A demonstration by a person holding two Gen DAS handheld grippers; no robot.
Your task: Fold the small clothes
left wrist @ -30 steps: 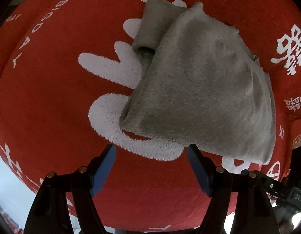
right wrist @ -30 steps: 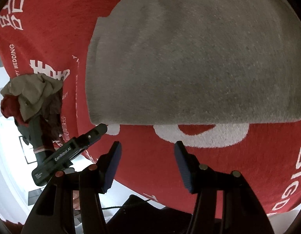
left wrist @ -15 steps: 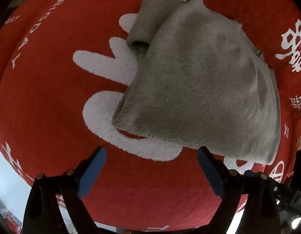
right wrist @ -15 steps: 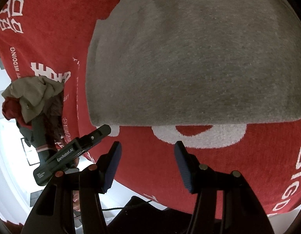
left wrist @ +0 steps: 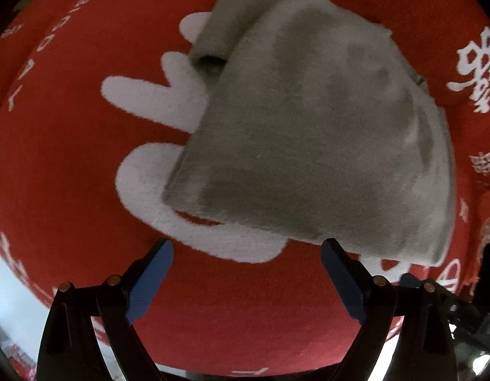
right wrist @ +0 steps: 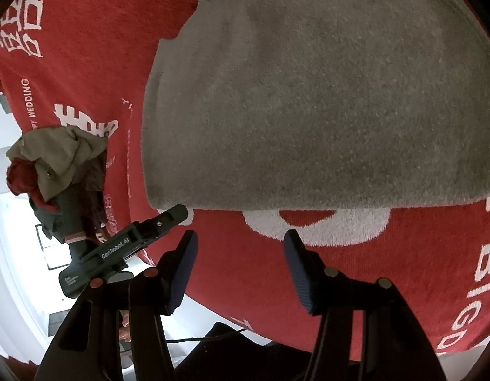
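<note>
A grey fleecy garment (left wrist: 308, 133) lies folded on a red cloth (left wrist: 70, 158) with white lettering, and a rolled sleeve pokes out at its far left. My left gripper (left wrist: 246, 254) hangs open just before the garment's near edge, pointing steeply down, with only red cloth between its blue pads. In the right wrist view the same garment (right wrist: 324, 95) fills the upper half. My right gripper (right wrist: 240, 241) is open and empty, a short way in front of its folded edge. One finger of the left gripper (right wrist: 171, 217) reaches the garment's near left corner there.
A heap of crumpled clothes (right wrist: 60, 165), olive, dark red and dark green, sits at the red cloth's left edge in the right wrist view. Beyond that edge there is white floor (right wrist: 16, 254). A dark object with a cable (right wrist: 219, 339) lies below the cloth's front edge.
My left gripper's jaws have spread wider and it has come nearer to the garment, which now looks larger. The right gripper has stayed where it was, at the same opening.
</note>
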